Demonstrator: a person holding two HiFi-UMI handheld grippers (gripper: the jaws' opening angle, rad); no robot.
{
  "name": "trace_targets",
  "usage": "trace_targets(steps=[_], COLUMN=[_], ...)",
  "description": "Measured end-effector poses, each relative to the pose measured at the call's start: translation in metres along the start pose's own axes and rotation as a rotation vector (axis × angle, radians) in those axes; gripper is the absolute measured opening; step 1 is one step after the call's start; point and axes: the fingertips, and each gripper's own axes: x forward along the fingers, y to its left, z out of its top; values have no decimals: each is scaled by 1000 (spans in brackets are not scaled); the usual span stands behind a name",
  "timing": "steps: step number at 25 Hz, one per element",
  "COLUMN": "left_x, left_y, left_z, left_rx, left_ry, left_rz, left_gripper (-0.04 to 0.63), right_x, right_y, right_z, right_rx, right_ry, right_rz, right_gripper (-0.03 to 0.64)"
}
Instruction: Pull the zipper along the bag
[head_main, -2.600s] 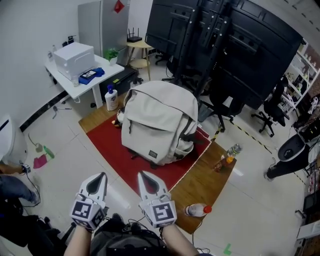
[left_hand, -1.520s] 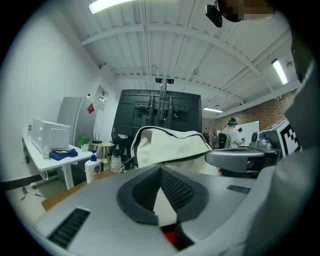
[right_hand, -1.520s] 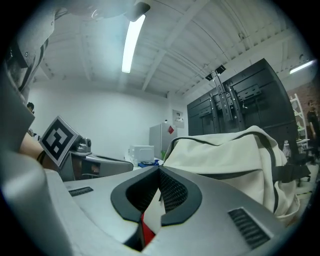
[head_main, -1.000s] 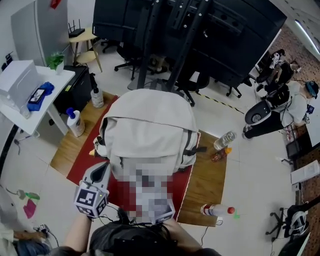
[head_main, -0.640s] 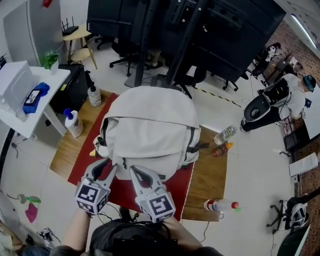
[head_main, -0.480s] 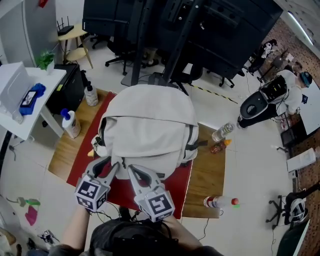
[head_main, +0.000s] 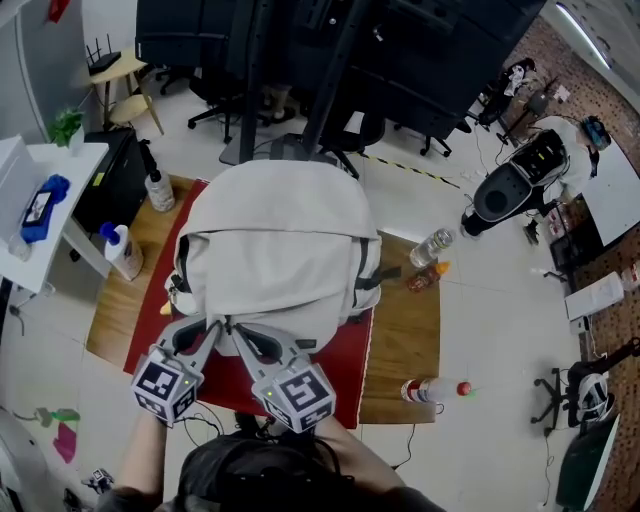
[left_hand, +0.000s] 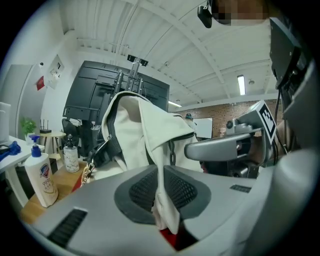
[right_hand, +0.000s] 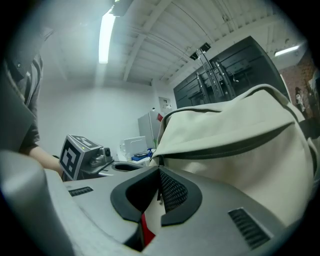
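Observation:
A cream backpack (head_main: 275, 250) stands upright on a red mat (head_main: 345, 385). Both grippers are at its lower front edge. My left gripper (head_main: 212, 328) has a fold of the bag's cream fabric (left_hand: 150, 135) between its pads, and its jaws (left_hand: 161, 170) are closing on it. My right gripper (head_main: 234, 332) is shut, its tips (right_hand: 159, 171) right at the corner where the dark zipper line (right_hand: 225, 150) starts. The dark zipper pull (left_hand: 171, 150) hangs just beside the right gripper's tip (left_hand: 189, 149). I cannot see it held.
The mat lies on a wooden platform (head_main: 405, 330). A soap bottle (head_main: 118, 250) and a spray bottle (head_main: 155, 190) stand at the left, drink bottles (head_main: 430, 245) at the right, another bottle (head_main: 425, 388) nearer. A white table (head_main: 45, 215) is far left. Black racks stand behind.
The view has drawn closer to the bag. Both grippers rose from the lower edge to the bag's front. The left jaws opened and came together on a fold of fabric.

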Motion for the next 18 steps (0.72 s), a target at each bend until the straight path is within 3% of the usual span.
trace_targets(steps=[3,6,14,18], left_x=[2,2,2,2], left_y=[0,-2,-5,-3], left_z=[1,3,-2,-1], left_rx=[-14,-28,-38,-33], left_ry=[5,13,0,6], left_rz=[0,6,7,-7], left_gripper=[75,75,61,61], right_x=[6,13,38,40], right_y=[-5,-7,-9,-13], right_z=[0,-2,0,-2], right_rx=[38,72,-21,-13], right_ry=[10,28,58,45], right_rz=[1,22,-85,-103], right_gripper=[17,99,112,112])
